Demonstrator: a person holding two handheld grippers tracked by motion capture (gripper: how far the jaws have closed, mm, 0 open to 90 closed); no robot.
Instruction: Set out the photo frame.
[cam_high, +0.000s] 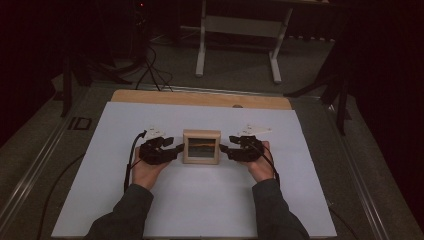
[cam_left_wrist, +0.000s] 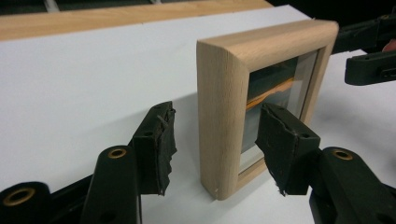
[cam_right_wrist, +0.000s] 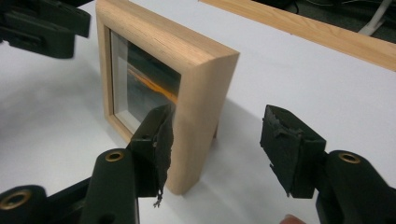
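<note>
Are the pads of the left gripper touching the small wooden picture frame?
Apart. The left gripper view shows white table between each pad and the wooden picture frame.

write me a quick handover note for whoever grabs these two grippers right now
Left gripper: open, jaws straddle the left side of the wooden picture frame, pads not pressing.
Right gripper: open, straddles the frame's right side, likewise clear.
Frame: stands upright mid-way on the white board, glass toward the person.
Done: the frame stands by itself.
Left: probably draw both grippers back without tipping it.
</note>
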